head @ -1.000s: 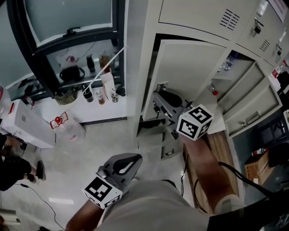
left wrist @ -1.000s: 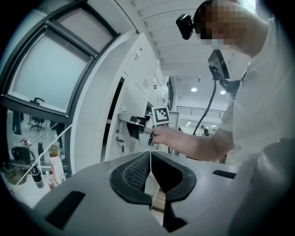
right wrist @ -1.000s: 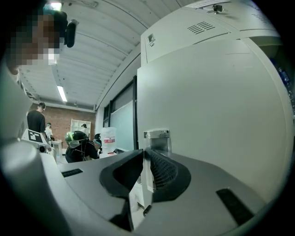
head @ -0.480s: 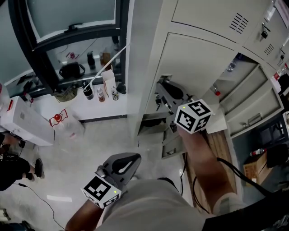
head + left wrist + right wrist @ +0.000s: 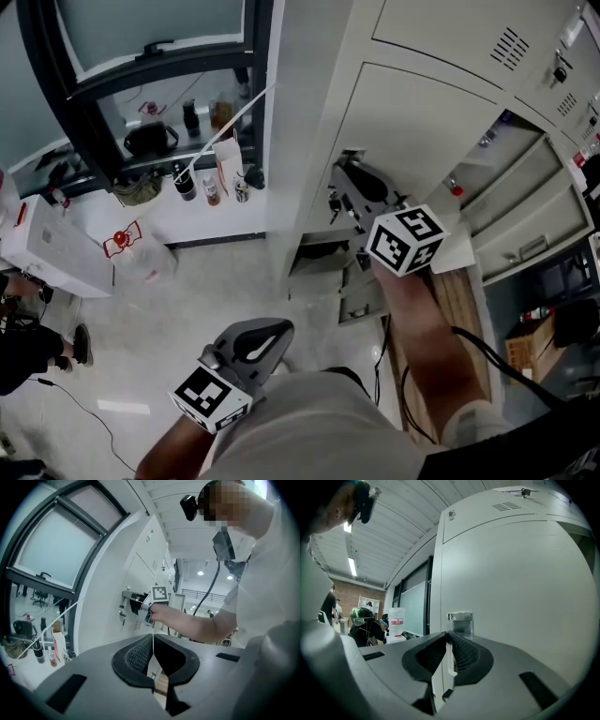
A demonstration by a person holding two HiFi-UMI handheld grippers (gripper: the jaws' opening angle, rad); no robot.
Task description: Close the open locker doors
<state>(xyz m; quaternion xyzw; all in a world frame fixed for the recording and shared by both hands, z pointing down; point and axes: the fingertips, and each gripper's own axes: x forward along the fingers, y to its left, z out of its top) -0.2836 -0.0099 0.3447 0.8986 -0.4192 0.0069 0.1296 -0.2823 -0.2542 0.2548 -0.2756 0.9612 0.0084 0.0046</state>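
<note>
Locker door (image 5: 412, 131): leftmost column, beside the window. Long axis upright, face outward, nearly flush with its frame. Right claw (image 5: 343, 178) clenched, empty, tips by the latch (image 5: 459, 616). Left claw (image 5: 277, 330) clenched, empty, low.

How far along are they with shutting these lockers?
The door in front of the right gripper looks flush with its frame, so that one seems done. The gripper, jaws together, is at its latch, perhaps pressing it home. The left gripper hangs idle, shut. Left to do: the open lockers to the right.
</note>
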